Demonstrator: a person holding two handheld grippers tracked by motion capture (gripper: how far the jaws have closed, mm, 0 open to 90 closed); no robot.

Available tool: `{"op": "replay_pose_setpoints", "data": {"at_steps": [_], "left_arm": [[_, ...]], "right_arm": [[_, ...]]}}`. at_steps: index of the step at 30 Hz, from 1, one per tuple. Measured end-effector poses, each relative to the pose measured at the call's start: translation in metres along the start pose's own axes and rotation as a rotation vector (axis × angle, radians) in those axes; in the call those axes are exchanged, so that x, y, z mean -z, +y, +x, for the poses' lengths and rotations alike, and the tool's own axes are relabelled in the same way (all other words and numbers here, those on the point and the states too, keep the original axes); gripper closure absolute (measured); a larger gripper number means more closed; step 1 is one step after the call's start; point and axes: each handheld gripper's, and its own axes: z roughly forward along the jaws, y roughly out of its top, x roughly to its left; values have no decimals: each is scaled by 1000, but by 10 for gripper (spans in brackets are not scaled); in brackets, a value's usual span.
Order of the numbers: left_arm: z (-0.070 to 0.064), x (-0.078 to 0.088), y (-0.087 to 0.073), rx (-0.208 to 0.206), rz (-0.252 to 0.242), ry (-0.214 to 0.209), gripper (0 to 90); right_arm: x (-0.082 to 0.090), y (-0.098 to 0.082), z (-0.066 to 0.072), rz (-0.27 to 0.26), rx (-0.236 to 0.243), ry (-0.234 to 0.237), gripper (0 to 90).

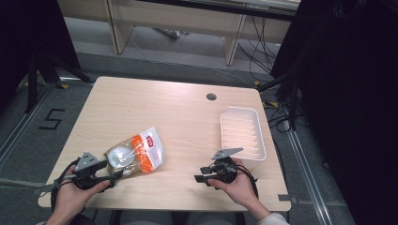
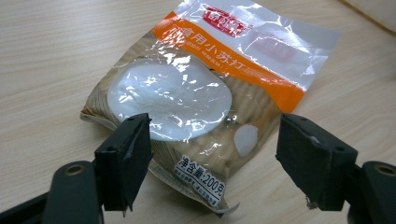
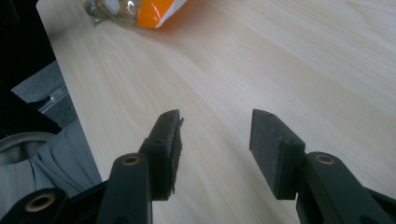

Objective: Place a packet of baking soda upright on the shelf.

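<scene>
Near the table's front-left corner, the left gripper has its jaws apart just short of the soda pouch, whose slick film could slip or crumple if pinched only at its edge. The right gripper, jaws also apart and holding nothing, hovers near the front edge beside the white tray at the right edge, and might knock it.

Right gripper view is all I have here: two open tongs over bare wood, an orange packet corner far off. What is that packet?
Observer: A clear and orange bag with white powder inside, lying flat on the table.
Operator: Is the other gripper near it?
Observer: Yes, the left gripper has its tongs open on either side of the bag's near end, not pressing it.
Operator: Anything else on the table?
Observer: A white ribbed tray just beyond the right gripper.
</scene>
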Motion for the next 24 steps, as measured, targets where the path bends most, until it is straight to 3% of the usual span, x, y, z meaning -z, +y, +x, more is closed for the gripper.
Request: {"op": "replay_pose_setpoints", "data": {"at_steps": [7,12,13,15,16,17,18,24], "left_arm": [[-1,1,0,-10,-6,-1,260],[-1,1,-1,-22,-6,-9,263],[-1,1,0,-21,-3,-7,263],[-1,1,0,-20,-2,-8,264],[-1,1,0,-20,-1,-8,264],[-1,1,0,-19,-2,-8,264],[-1,1,0,-18,-3,-7,264],[-1,1,0,-14,-6,-9,266]], "right_arm": [[-9,25,3,-6,27,10,539],[-23,46,10,5,2,30,538],[-30,55,9,-2,29,25,539],[-34,60,11,-6,12,38,539],[-36,64,10,5,26,38,539],[-43,72,12,24,7,61,541],[-47,76,12,22,26,56,541],[-67,90,16,50,9,85,538]]}}
